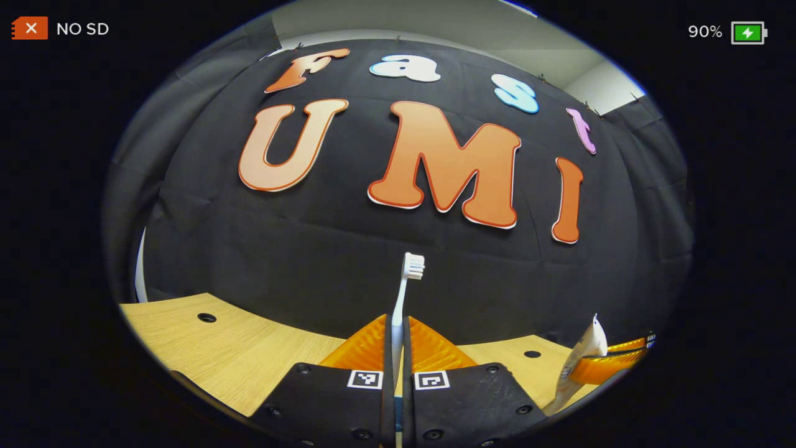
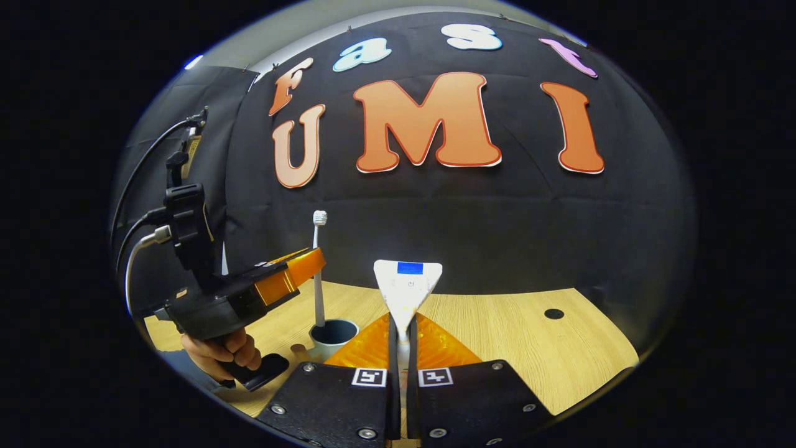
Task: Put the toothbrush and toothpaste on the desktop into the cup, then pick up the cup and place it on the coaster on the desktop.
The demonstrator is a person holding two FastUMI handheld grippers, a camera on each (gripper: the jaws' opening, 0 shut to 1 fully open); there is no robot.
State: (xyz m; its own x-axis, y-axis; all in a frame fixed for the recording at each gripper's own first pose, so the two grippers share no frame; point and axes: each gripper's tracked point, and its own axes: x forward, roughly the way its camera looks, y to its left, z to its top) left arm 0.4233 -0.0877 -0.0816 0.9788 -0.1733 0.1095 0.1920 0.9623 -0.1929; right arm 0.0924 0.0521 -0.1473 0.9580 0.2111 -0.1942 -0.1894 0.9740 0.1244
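Note:
My left gripper (image 1: pixel 398 325) is shut on the handle of a white toothbrush (image 1: pixel 405 280), which stands upright with its bristles at the top. In the right gripper view the left gripper (image 2: pixel 309 264) is held at the left by a hand (image 2: pixel 221 353). There the toothbrush (image 2: pixel 318 274) reaches down to the mouth of a pale cup (image 2: pixel 333 335) on the wooden desktop (image 2: pixel 497 336). My right gripper (image 2: pixel 403 325) is shut on a white toothpaste tube (image 2: pixel 407 285), held with its flat crimped end up. The right gripper (image 1: pixel 625 356) and the tube (image 1: pixel 587 358) also appear low at the right in the left gripper view.
The desktop (image 1: pixel 249 354) has small round holes (image 1: pixel 206 317) (image 2: pixel 553 313). Black cloth walls close the booth behind and at the sides. Cables run from the left gripper's body (image 2: pixel 186 218).

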